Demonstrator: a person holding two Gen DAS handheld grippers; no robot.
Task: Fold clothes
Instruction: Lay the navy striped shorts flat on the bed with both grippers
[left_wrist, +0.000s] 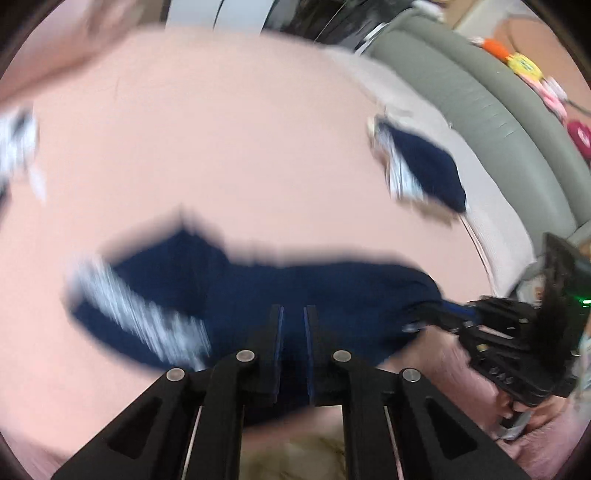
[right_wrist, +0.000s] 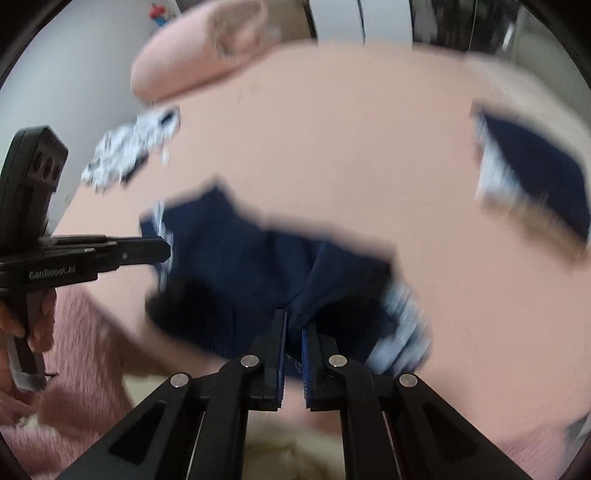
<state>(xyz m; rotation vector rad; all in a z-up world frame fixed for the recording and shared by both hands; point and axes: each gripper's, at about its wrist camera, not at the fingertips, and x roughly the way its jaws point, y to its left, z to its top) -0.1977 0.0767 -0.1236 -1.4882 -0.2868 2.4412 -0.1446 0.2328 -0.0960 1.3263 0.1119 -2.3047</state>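
Your left gripper (left_wrist: 293, 314) has its two fingers close together with dark blue cloth between them, so it is pinching the navy garment (left_wrist: 258, 295). Your right gripper (right_wrist: 294, 321) does the same: its fingers are nearly together and a fold of the same navy garment (right_wrist: 258, 277) is bunched up between them.

You hold the garment over the pink bed sheet (left_wrist: 184, 147). It is dark blue with white stripes (left_wrist: 140, 314) along one side. Both views are blurry, so you cannot tell what kind of clothing it is, or how much of it touches the sheet.

From your right wrist you can see your left gripper (right_wrist: 162, 251) at the garment's left edge. From your left wrist you can see your right gripper (left_wrist: 424, 317) at the garment's right edge.

A second navy piece with white stripes (left_wrist: 421, 170) lies folded near the far right side of the bed, well apart from the one you hold. A crumpled black and white cloth (right_wrist: 129, 147) lies on the far left of the sheet. A pink pillow (right_wrist: 192, 48) sits at the head of the bed. A grey-green padded rail (left_wrist: 480, 96) runs along the right side of the bed.
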